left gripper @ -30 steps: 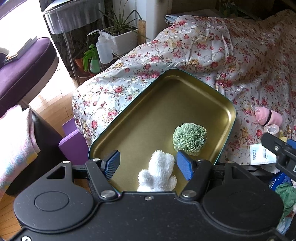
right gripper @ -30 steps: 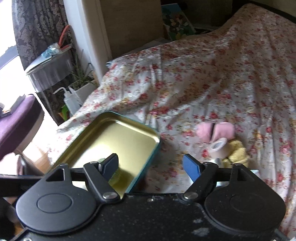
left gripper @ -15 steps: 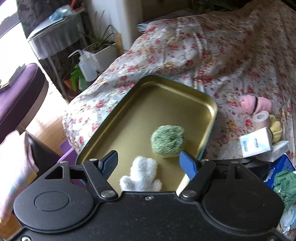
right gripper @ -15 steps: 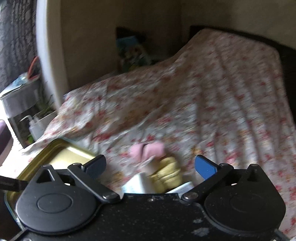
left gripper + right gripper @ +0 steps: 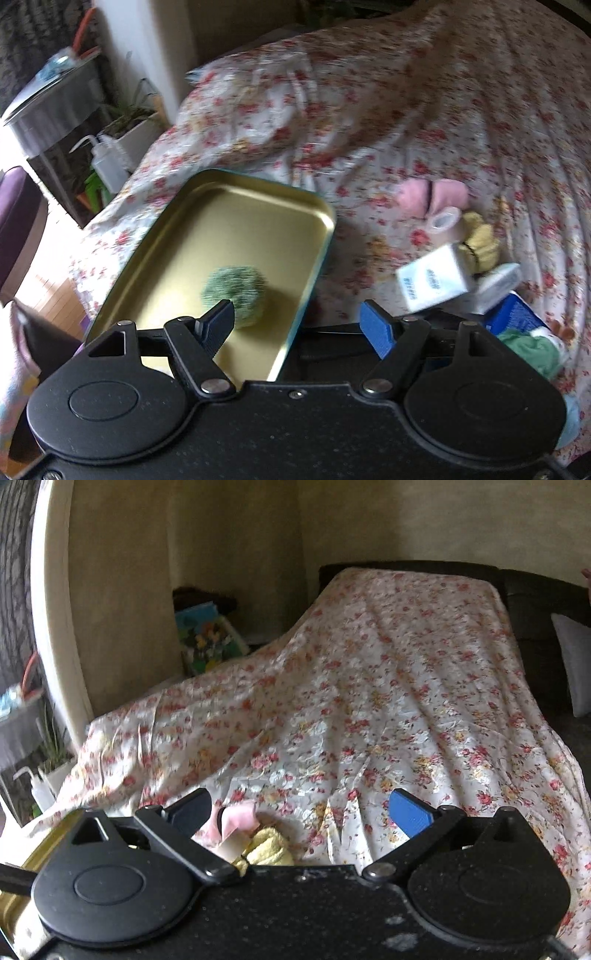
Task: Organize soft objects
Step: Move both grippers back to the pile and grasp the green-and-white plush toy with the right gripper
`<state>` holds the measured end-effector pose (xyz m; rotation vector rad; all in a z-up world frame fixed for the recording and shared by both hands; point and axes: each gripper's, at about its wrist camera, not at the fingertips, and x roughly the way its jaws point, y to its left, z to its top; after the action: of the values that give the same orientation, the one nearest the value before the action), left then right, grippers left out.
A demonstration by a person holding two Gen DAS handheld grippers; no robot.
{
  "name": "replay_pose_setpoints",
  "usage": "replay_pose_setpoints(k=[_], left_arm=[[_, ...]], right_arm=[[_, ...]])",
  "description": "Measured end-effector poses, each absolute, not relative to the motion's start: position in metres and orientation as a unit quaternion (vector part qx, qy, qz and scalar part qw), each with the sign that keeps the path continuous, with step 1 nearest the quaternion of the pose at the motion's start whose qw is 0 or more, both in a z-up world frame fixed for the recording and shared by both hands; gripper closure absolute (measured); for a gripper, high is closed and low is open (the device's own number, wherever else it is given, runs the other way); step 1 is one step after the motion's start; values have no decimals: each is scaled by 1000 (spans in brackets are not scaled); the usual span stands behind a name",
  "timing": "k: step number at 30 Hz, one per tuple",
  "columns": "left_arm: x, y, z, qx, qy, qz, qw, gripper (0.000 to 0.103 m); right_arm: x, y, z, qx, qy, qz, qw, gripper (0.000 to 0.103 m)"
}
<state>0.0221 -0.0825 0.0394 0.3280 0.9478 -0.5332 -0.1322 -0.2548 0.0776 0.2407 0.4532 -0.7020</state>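
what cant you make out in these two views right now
- Left wrist: green cloth, half hidden behind the left tongs.
- Left wrist: white box print, blurred.
- Right wrist: yellow soft item and gold tray, mostly covered by the right tongs.

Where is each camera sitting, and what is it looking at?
Left wrist: rides on the left tool, looking down at the gold metal tray holding a fuzzy green ball; only its black fingers show.
Right wrist: rides on the right tool, looking across the flowery bedspread toward the wall; only its fingers show.
Both see: the soft pink bundle, the fluffy yellow cloth and the tray.
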Motion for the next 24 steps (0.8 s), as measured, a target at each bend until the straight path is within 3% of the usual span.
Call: replay_pose_setpoints(k=[11, 24], left_arm=[[1, -118, 24, 184, 459, -292, 819, 29], [13, -132, 22, 158, 463, -282, 826, 28]], right_arm=[[-148, -277, 63, 190, 294, -293, 890, 0], [-146, -251, 35, 172, 377, -204, 887, 4]])
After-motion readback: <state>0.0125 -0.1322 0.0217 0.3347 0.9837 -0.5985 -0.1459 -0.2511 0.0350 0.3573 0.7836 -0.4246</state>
